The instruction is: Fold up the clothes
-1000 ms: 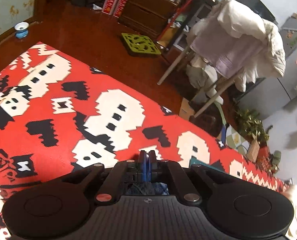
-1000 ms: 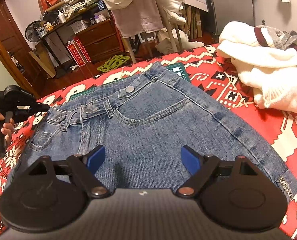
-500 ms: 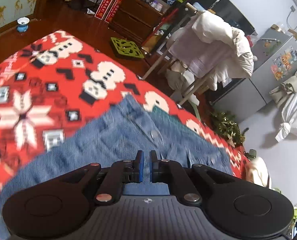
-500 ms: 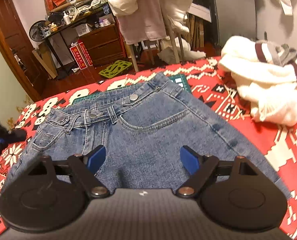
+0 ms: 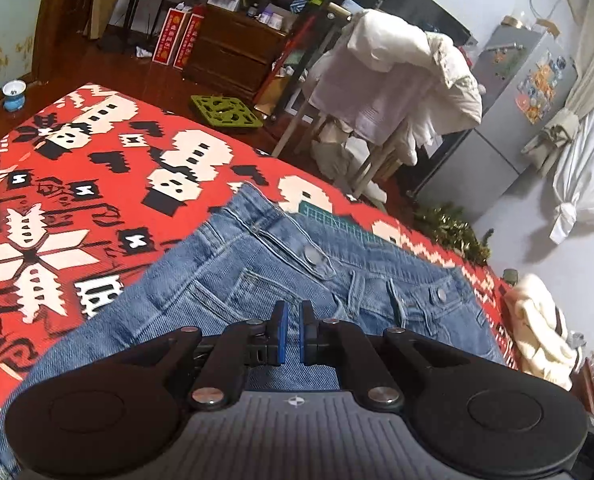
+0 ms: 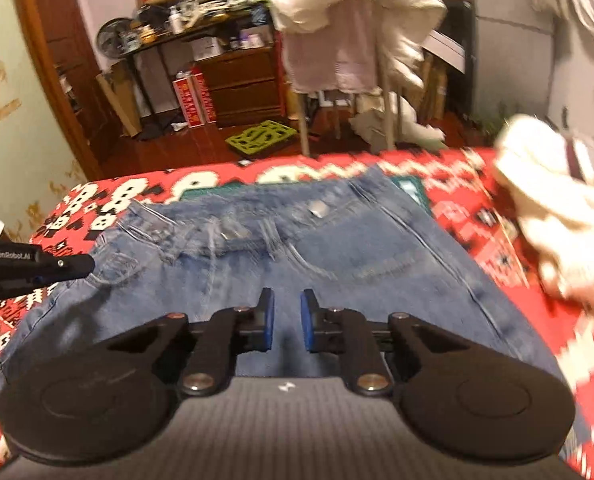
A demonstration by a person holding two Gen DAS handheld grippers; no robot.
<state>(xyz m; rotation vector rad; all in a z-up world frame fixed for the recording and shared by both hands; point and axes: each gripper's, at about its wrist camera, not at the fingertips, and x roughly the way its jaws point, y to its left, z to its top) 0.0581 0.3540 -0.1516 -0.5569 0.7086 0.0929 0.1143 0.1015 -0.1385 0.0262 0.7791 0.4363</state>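
Note:
Blue jeans (image 5: pixel 225 272) lie flat on a red patterned blanket (image 5: pixel 77 168), waistband toward the far edge. My left gripper (image 5: pixel 293 332) hovers just above the denim near the left front pocket; its blue pads stand a narrow slit apart with nothing between them. In the blurred right wrist view the jeans (image 6: pixel 337 248) fill the middle, and my right gripper (image 6: pixel 284 320) hangs over the thigh area, its jaws a small gap apart and empty. The left gripper's body (image 6: pixel 37 268) shows at the left edge of that view, by the waistband's corner.
A pile of white knitwear (image 6: pixel 557 208) lies on the blanket right of the jeans, also visible as a cream heap (image 5: pixel 537 332). A green mat (image 5: pixel 337 220) peeks out under the waistband. Beyond the bed stand a clothes-draped chair (image 5: pixel 397 80) and a wooden dresser (image 6: pixel 241 84).
My left gripper swung from the bare blanket to over the jeans, its pads parting slightly. The right gripper's jaws narrowed from wide open to a small gap as it moved.

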